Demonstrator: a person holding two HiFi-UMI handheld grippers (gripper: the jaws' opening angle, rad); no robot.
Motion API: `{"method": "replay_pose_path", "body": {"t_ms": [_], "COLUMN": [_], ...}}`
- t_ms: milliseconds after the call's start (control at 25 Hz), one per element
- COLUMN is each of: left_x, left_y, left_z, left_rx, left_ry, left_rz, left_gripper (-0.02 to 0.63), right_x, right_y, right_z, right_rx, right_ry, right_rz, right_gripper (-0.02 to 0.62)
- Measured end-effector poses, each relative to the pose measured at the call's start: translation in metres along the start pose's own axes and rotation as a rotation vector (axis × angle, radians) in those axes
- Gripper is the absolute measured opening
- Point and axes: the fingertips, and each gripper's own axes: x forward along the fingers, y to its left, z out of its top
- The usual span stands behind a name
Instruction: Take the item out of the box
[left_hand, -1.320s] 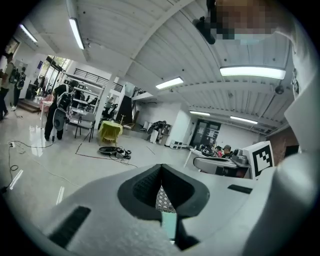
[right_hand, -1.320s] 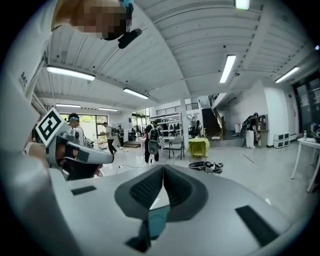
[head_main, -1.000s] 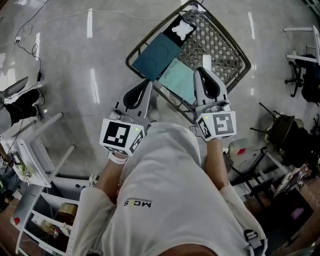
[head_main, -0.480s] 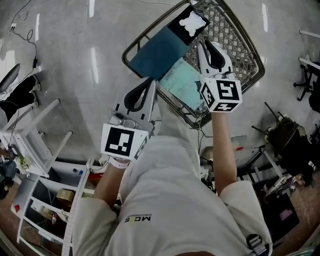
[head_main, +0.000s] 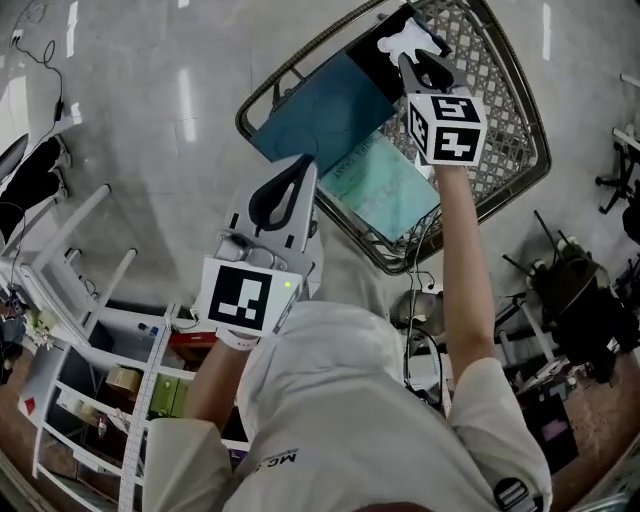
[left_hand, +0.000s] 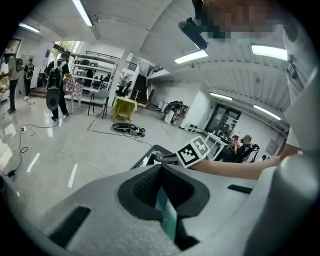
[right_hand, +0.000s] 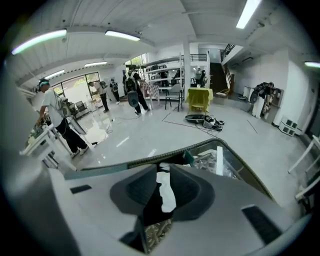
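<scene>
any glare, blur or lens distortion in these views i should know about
Head view: ceiling lights streak as glare across the glossy floor, and straight lines bow toward the edges. Left gripper view: heavy fisheye with black corners; the teal sheet clamped in the jaws looks a little soft. Right gripper view: same fisheye, floor washed out at left, the black card in its jaws fairly crisp.

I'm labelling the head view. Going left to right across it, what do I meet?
White rack → left gripper, clamped on the pale teal sheet → right gripper, clamped on the dark package → dark chair-like clutter.
</scene>
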Motion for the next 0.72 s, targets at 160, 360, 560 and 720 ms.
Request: {"method": "replay_pose_path", "body": {"t_ms": [160, 360, 560, 720], "left_x": [0.011, 0.018, 0.022, 0.022], "left_y": [0.005, 0.009, 0.013, 0.015], "left_z": [-0.011, -0.034, -0.044, -0.046], "left_rx": [-0.058, -0.084, -0.105, -0.103], "left_ry": [0.024, 0.059, 0.071, 0.072], "left_rz": [0.007, 0.005, 0.007, 0.01], "left_gripper": [0.025, 0.025, 0.025, 0.025], "right_x": [0.034, 0.059, 0.071, 0.077], "right_y": [-0.014, -0.021, -0.027, -0.028], "right_z": [-0.013, -0.028, -0.04, -0.045], "right_rx": [-0.079, -0.184, -0.234, -0.268], "right_ry": [0.103, 0.228, 0.313, 0.369], "right_rz": [0.004, 0.013, 0.017, 0.03], "right_gripper": [0.103, 0.103, 0.106, 0.084]}}
